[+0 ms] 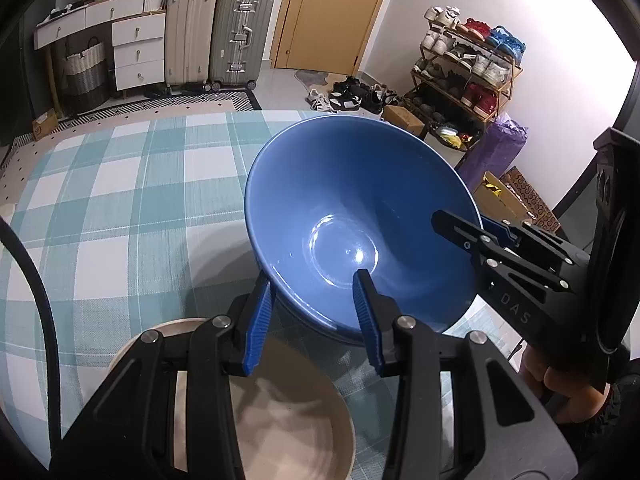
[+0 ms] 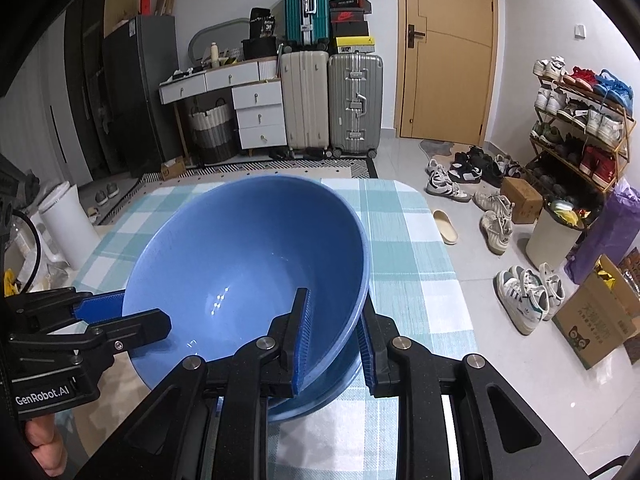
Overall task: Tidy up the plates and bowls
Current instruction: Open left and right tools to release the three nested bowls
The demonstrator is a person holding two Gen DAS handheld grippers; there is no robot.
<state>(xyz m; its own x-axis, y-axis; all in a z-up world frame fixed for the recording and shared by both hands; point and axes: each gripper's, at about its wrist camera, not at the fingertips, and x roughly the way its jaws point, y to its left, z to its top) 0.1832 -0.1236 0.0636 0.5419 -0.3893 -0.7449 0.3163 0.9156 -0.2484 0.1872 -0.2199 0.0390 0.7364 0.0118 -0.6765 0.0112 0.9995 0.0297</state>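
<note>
while both grippers straddle its rim, the blue bowl (image 1: 360, 224) sits tilted at mid-frame over the checked tablecloth (image 1: 120, 208).
the left gripper (image 1: 316, 320) has one blue pad (image 1: 366, 312) inside the bowl and one outside, spread a little wider than the wall; the right gripper (image 2: 334, 340) pinches the rim at lower centre of its view. a beige plate (image 1: 288, 412) lies at lower centre beneath the left gripper.
</note>
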